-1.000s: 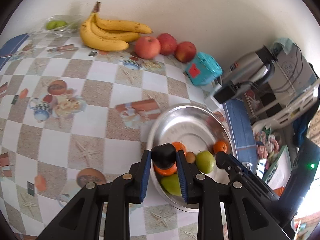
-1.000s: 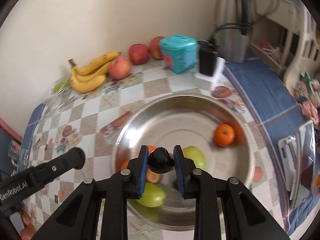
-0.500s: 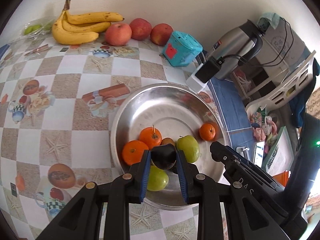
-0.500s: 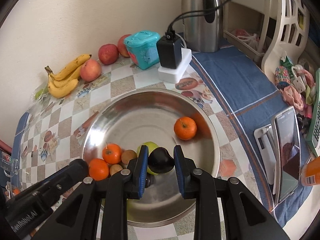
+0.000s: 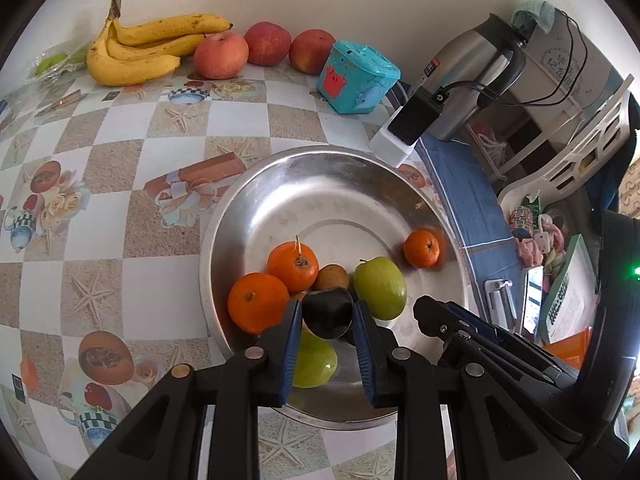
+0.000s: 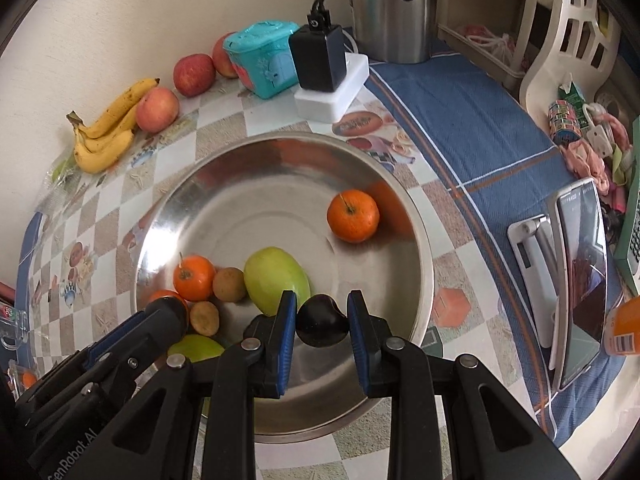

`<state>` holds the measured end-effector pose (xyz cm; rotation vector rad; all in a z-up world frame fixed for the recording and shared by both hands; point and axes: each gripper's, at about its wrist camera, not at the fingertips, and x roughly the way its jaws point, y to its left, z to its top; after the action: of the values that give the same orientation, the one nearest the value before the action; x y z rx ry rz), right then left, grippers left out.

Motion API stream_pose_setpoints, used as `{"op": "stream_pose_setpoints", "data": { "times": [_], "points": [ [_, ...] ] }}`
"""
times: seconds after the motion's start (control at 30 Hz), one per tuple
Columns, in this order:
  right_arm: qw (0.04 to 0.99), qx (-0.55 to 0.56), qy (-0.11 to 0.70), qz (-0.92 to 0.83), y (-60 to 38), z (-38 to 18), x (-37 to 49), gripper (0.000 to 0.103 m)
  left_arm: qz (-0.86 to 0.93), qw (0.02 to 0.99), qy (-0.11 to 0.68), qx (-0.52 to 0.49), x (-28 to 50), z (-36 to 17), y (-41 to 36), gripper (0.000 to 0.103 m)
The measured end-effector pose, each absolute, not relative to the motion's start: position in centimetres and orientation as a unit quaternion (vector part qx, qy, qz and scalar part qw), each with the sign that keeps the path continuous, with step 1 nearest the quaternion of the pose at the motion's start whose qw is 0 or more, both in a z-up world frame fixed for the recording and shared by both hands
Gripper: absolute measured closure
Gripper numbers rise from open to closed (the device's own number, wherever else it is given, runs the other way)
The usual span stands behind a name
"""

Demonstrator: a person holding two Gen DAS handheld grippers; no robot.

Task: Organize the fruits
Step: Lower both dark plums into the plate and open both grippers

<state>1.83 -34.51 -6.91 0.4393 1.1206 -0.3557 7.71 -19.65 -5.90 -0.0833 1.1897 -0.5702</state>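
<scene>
Left wrist view is showing the left gripper [image 5: 327, 316] clamping a dark plum [image 5: 328, 312] between its blue pads, hovering over the near part of the steel bowl [image 5: 224, 216]. Lying in that bowl are two oranges [image 5: 276, 284] side by side, a smaller orange [image 5: 421, 248] apart near the far right wall, a green mango [image 5: 380, 287], a second green fruit [image 5: 314, 362] partly hidden under the fingers, and a small brown fruit [image 5: 335, 277] wedged between orange and mango. Waiting outside the bowl, along the wall, are the bananas [image 5: 140, 50] and three apples [image 5: 266, 46], with a teal box [image 5: 356, 78] beside them. Right wrist view is showing the right gripper [image 6: 322, 320] likewise closing on a second dark plum [image 6: 321, 321], poised just inside the bowl's near rim [image 6: 424, 248]; the left tool's black finger is reaching in at lower left. From here two brown fruits [image 6: 216, 300] are showing, one touching the mango. Judging by the layout, the sorting looks roughly half done: small fruits are gathering in the bowl, both plums are seemingly about to be set down, while the bananas and apples are waiting their turn, if they belong there at all.
</scene>
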Motion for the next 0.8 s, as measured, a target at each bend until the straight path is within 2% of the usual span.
{"op": "stream_pose_setpoints", "data": {
  "times": [0.4, 0.6, 0.8],
  "points": [
    [0.803, 0.196, 0.539, -0.160, -33.96, -7.26, 2.06, 0.076, -0.258, 0.786, 0.561, -0.026, 7.67, -6.38, -19.96, 0.073],
    [0.802, 0.200, 0.541, -0.158, -34.00, -7.34, 2.08, 0.076, -0.259, 0.787, 0.559, -0.026, 7.62, -6.27, -19.83, 0.067],
    [0.801, 0.202, 0.540, -0.160, -34.03, -7.25, 1.99, 0.075, -0.255, 0.788, 0.559, -0.034, 7.81, -6.04, -19.30, 0.055]
  ]
}}
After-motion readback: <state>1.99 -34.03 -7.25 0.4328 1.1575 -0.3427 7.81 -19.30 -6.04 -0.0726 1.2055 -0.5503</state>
